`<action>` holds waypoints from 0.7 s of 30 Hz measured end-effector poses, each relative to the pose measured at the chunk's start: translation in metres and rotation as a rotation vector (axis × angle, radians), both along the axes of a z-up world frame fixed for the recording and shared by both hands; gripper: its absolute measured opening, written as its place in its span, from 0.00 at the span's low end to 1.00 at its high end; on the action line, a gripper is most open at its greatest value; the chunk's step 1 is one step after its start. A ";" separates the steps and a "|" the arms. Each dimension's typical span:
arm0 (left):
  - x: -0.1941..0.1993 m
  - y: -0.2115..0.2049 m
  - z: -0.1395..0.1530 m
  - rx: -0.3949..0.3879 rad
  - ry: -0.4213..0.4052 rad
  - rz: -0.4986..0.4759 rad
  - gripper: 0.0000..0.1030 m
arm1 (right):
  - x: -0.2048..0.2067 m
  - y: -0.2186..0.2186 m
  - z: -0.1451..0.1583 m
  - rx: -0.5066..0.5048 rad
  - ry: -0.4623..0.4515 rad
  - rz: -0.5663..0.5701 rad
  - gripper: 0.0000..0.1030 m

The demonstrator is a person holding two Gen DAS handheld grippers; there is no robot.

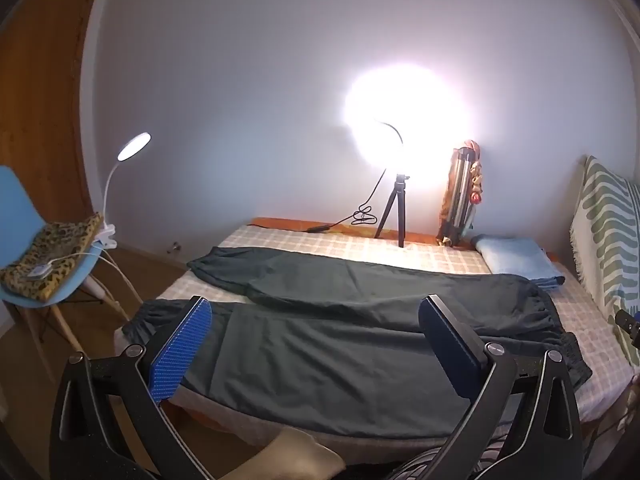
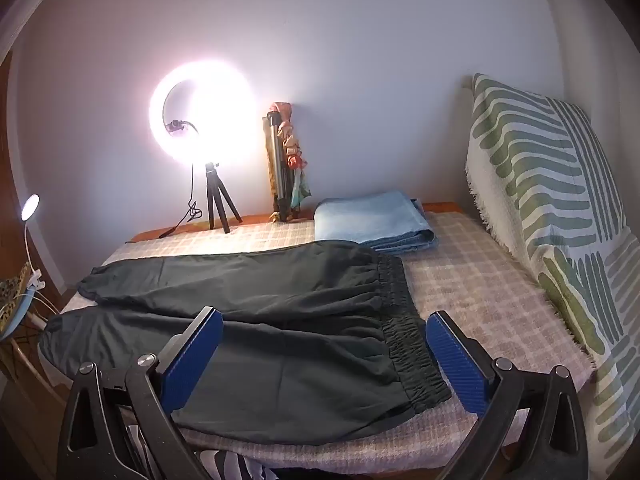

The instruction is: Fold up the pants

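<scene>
Both grippers, left [image 1: 316, 344] and right [image 2: 324, 354], hover with fingers [image 2: 192, 356] wide, holding nothing, low in each frame. Dark pants [image 2: 260, 320] lie flat across the bed [image 2: 480, 304], legs apart (waistband [image 2: 404, 328] rightward). Best pinch cuff and waistband together, then lay one leg over the other.

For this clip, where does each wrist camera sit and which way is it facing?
Left wrist: on the left gripper, near the bed's front edge, facing the wall across the pant legs; its open blue fingers show.
Right wrist: on the right gripper, facing the wall over the waistband; its open fingers show.
Shared: dark pants, ring light, folded blue cloth, patterned throw.
</scene>
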State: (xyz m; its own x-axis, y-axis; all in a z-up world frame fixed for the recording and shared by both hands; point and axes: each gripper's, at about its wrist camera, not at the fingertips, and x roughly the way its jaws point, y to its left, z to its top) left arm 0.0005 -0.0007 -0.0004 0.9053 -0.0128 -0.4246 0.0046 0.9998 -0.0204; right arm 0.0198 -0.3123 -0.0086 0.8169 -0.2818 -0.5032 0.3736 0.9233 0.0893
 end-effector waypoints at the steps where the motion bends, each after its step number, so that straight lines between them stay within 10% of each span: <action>1: 0.000 0.000 0.000 -0.001 0.000 -0.006 1.00 | 0.000 0.001 0.000 0.001 0.002 0.001 1.00; 21: -0.001 0.003 0.001 -0.029 0.003 -0.009 1.00 | 0.003 0.010 0.002 -0.017 0.015 0.025 1.00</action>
State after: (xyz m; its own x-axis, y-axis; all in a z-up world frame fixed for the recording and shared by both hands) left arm -0.0002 0.0018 0.0001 0.9039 -0.0339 -0.4264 0.0139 0.9987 -0.0499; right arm 0.0226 -0.3021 -0.0068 0.8164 -0.2699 -0.5106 0.3515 0.9337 0.0685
